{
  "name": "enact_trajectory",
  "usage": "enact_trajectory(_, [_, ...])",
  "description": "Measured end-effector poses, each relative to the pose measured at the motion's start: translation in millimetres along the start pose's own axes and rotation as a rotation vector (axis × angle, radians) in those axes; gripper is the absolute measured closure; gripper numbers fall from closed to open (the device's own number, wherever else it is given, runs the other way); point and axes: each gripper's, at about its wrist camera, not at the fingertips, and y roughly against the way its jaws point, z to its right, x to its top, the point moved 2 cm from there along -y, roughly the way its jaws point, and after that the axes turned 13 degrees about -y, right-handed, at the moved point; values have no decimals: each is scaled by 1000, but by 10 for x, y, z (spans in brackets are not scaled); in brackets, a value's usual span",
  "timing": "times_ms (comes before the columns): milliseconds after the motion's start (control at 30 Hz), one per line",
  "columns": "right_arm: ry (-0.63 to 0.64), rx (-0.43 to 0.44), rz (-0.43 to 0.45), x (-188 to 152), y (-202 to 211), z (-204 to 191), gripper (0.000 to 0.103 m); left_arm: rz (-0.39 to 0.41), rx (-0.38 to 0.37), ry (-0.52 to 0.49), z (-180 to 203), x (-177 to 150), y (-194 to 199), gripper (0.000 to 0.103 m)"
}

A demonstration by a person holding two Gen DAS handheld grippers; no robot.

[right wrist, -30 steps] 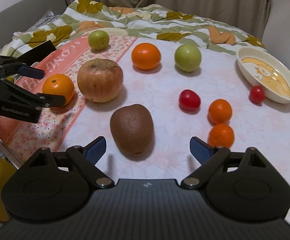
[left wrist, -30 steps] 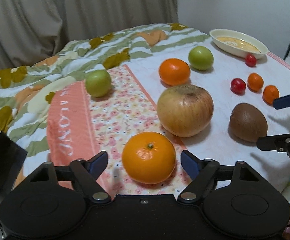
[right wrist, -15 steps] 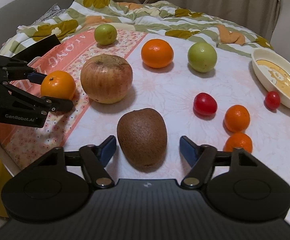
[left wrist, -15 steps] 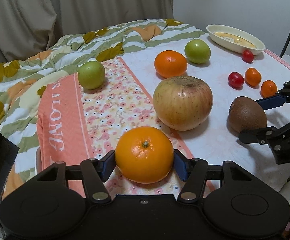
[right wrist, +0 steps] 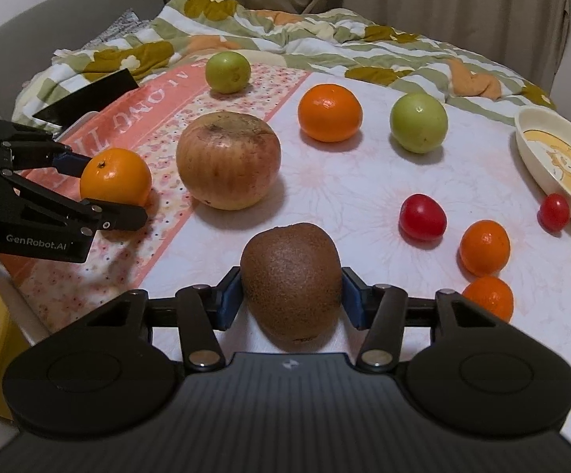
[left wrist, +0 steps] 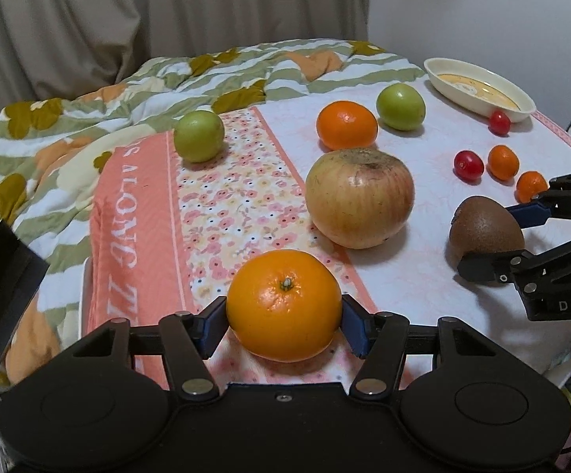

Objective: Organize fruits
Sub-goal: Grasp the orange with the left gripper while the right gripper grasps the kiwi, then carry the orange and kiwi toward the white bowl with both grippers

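Observation:
My left gripper (left wrist: 284, 325) is shut on a large orange (left wrist: 283, 299), one blue pad against each side, low over the flowered cloth. From the right wrist view that same orange (right wrist: 116, 181) sits between the left gripper's (right wrist: 108, 193) black fingers. My right gripper (right wrist: 291, 299) has a brown kiwi (right wrist: 291, 276) between its jaws, which are closing, and both pads touch the fruit's sides. The left wrist view shows the kiwi (left wrist: 486, 228) clamped between the right gripper's (left wrist: 490, 238) fingers at the right edge.
A big yellow-red apple (left wrist: 360, 197) lies between the two grippers. Behind it lie a second orange (left wrist: 346, 124) and two green fruits (left wrist: 198, 136) (left wrist: 400, 106). Two cherry tomatoes (right wrist: 422, 216) (right wrist: 555, 211), two small oranges (right wrist: 484, 246) (right wrist: 490, 295) and a cream dish (right wrist: 529, 149) are at the right.
Both grippers have closed: the left one's pads came in onto the large orange, the right one's onto the kiwi. Neither hand has travelled much.

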Motion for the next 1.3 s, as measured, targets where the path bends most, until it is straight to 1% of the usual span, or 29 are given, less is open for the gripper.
enact_trajectory(167, [0,34,5,29,202,101,36,-2,36,49,160,78,206,39])
enact_trajectory(300, [-7,45,18,73,429,248,36,-3,58,98,322,230,357,39])
enact_trajectory(433, [-25,37,21,153,662,456,36,4,80,120,547,465,479,39])
enact_trajectory(700, [-48,7,44,374,1123,1142,36,65,104,159,1031,1043,611,39])
enact_trajectory(833, [-40,-9,71,514,1295,1557,36,95,109,174,1265,1361,574,39])
enact_trajectory(967, [-53,-19,89,701,1384,1974,36,114,112,188,1488,1703,475,39])
enact_trajectory(1133, [-72,-41,110,972,1407,2444,36,119,105,179,1716,2138,279,39])
enact_trajectory(1300, [-122,-67,117,1206,1306,2852,36,126,81,139,1826,2512,26,39])
